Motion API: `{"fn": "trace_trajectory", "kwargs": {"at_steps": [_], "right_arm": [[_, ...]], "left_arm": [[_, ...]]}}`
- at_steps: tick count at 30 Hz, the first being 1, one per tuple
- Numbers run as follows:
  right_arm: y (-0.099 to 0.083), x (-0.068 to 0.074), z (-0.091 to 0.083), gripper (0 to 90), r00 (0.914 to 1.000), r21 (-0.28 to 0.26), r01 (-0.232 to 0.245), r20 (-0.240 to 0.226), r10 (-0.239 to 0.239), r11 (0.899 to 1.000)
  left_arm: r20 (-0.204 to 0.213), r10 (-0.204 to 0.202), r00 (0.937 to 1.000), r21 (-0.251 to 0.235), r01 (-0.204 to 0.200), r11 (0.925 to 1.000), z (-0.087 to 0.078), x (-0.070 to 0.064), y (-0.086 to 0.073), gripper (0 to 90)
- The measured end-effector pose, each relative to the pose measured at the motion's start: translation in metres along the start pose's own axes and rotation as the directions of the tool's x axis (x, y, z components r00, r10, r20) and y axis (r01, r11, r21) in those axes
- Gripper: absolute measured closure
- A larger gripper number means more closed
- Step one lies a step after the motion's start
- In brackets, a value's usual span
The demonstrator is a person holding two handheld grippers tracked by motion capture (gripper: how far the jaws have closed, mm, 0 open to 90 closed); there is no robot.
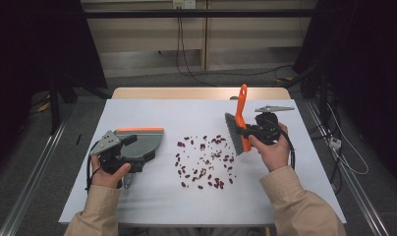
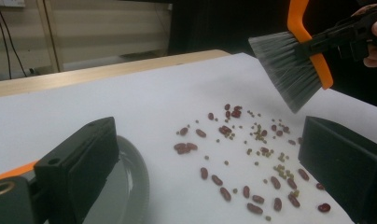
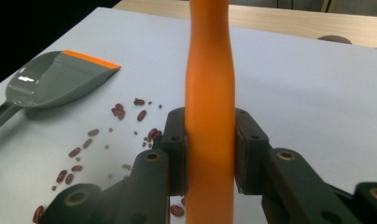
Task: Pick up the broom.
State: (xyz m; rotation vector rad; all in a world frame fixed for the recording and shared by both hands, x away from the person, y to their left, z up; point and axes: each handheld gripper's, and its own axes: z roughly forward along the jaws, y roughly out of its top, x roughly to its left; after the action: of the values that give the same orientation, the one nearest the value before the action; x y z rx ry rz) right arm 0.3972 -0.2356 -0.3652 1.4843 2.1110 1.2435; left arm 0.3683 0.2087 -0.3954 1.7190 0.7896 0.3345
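Note:
A grey dustpan (image 1: 146, 139) with an orange lip lies flat on the white table at the left, its handle toward the person. My left gripper (image 1: 135, 153) hovers over its near side, pointing right, jaws wide apart and empty. In the left gripper view (image 2: 207, 135) the dustpan's rim (image 2: 128, 186) shows beside the left-hand jaw. Red beans and small green ones (image 1: 204, 160) (image 2: 252, 158) (image 3: 84, 149) are scattered mid-table. My right gripper (image 1: 245, 132) (image 3: 210, 149) is shut on the orange handle (image 3: 210, 70) of a brush (image 1: 234, 132), whose grey bristles (image 2: 289, 70) hang just above the beans' right edge.
The white sheet (image 1: 152, 206) covers the table, and a strip of bare wood (image 1: 196, 93) shows along the far edge. Cables trail on the floor behind and to the right. In the right gripper view the dustpan (image 3: 51, 79) lies left of the beans.

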Motion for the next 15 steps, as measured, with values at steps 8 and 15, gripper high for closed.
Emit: {"fn": "trace_trajectory", "kwargs": {"at_steps": [8,15], "right_arm": [[-0.003,-0.010,-0.003,70.9,0.9998,0.032,-0.007,0.020,0.007,0.999],[-0.007,-0.019,-0.003,70.9,0.9985,0.077,-0.013,0.054,0.009,0.997]], "left_arm": [[0.002,0.010,0.9999,0.022,-0.010,0.9997,-0.005,0.004,-0.009,4.8],[-0.014,0.003,0.9999,0.022,-0.003,0.9998,-0.012,0.008,-0.014,4.8]]}}
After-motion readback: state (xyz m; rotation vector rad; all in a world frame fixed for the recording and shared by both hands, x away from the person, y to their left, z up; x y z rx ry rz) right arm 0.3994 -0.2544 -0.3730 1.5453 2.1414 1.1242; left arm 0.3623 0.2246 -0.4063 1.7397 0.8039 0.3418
